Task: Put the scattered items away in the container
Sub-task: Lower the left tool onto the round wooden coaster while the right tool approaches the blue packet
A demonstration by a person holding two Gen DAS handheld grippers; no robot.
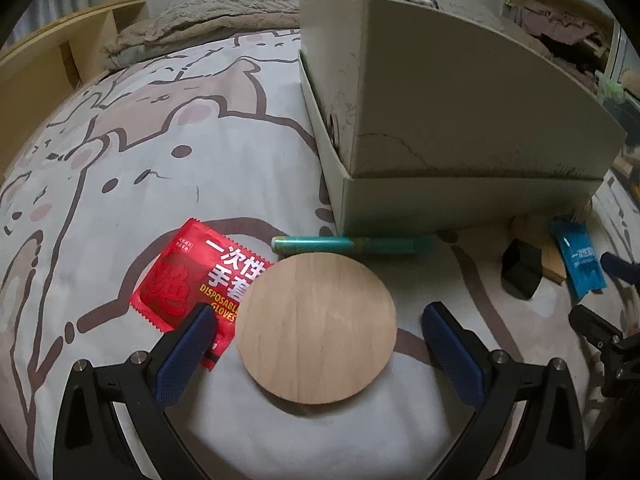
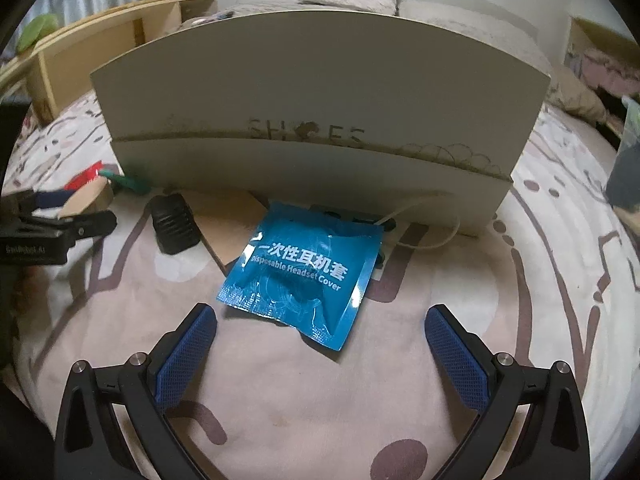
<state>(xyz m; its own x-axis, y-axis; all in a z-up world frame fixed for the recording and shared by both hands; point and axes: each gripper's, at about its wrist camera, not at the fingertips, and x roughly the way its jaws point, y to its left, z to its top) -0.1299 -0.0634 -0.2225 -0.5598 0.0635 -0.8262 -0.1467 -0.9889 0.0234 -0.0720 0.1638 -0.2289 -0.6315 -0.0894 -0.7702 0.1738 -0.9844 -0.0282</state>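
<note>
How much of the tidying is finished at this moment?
Nothing looks packed yet. The left gripper is open around the round wooden disc; the right gripper is open before the blue headset-cover packet. The red disposable-gloves packet, green pen and small black block lie on the bedsheet beside the beige shoe box.

Left gripper [image 1: 316, 316] is hovering low over the bed, its blue-padded fingers [image 1: 188, 354] spreading wide apart and gripping nothing. Right gripper [image 2: 320, 316] is likewise pointing forward over the bed, fingers [image 2: 456, 354] gaping and empty. In the right wrist view, the left gripper is showing at the left edge.
</note>
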